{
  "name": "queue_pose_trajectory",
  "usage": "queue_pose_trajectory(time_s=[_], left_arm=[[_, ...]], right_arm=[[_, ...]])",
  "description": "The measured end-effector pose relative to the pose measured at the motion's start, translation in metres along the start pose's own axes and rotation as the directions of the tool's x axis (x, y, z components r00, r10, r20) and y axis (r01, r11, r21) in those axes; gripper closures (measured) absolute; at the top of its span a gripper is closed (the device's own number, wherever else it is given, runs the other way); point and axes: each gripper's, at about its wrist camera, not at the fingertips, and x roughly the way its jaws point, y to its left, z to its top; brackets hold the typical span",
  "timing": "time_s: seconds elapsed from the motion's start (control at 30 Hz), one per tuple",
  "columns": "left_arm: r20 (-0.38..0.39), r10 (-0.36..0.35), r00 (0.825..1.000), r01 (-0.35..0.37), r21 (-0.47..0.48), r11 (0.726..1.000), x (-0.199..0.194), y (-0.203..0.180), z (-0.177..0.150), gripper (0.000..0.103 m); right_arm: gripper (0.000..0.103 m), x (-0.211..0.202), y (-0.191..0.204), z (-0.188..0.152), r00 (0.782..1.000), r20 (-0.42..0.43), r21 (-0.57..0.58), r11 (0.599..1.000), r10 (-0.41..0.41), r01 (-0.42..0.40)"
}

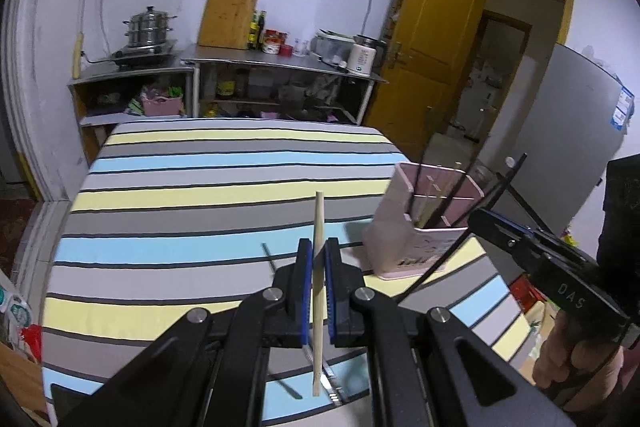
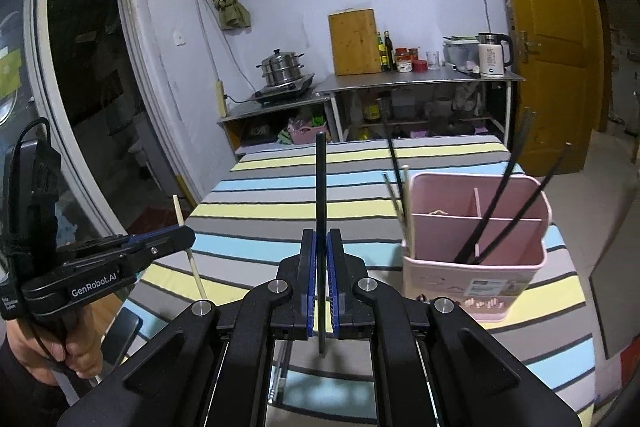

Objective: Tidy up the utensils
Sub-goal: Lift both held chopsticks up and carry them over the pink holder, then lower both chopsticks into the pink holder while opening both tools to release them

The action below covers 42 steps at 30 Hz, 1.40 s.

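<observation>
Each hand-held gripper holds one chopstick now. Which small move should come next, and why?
Probably carry the right hand-held gripper, shut on the black chopstick, over the pink holder, to the compartment where other black chopsticks already stand. The left hand-held gripper holds a wooden chopstick.

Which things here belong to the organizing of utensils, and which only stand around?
Belong to the job:
- wooden chopstick, in the left gripper
- black chopstick, in the right gripper
- pink holder, chopsticks already inside
- metal utensils lying on the striped cloth

Just standing around:
- steamer pot
- cutting board
- kettle
</observation>
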Motion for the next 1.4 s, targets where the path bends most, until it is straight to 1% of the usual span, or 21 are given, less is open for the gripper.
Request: queue_pose_trajectory(time_s=[0.2,0.33,0.6,0.8,0.97,1.07,1.3,1.4], left_arm=[[-0.022,-0.068,0.997,0.068,0.029,0.997,0.015,-0.03,0.009,0.096],[-0.02,-0.115,0.993,0.116,0.033,0.993,0.021,-0.046,0.021,0.096],[0.028,-0.186,0.982,0.185,0.054,0.981,0.021,-0.074,0.055,0.096],[0.063,-0.224,0.973,0.222,0.043,0.974,0.027,-0.087,0.081,0.096],[0.089,-0.24,0.967,0.238,0.038,0.971,0.036,-0.093,0.099,0.096],[0.108,-0.236,0.966,0.232,0.05,0.971,0.043,-0.097,0.107,0.096],[0.128,-0.222,0.967,0.216,0.062,0.974,0.063,-0.104,0.112,0.096],[0.141,-0.227,0.964,0.218,0.072,0.973,0.069,-0.108,0.113,0.096]], right_arm=[[0.098,-0.011,-0.02,0.0,0.999,0.014,0.033,0.999,-0.03,0.03],[0.098,-0.024,-0.036,0.006,0.998,0.04,0.059,0.997,-0.055,0.052],[0.098,-0.051,-0.055,0.035,0.986,0.128,0.075,0.993,-0.102,0.093],[0.098,-0.063,-0.065,0.059,0.973,0.192,0.085,0.99,-0.131,0.116],[0.098,-0.065,-0.074,0.072,0.964,0.225,0.105,0.987,-0.141,0.12],[0.098,-0.061,-0.079,0.074,0.961,0.233,0.116,0.985,-0.149,0.124],[0.098,-0.048,-0.091,0.073,0.962,0.227,0.136,0.983,-0.154,0.125],[0.098,-0.044,-0.093,0.07,0.963,0.219,0.134,0.982,-0.16,0.133]])
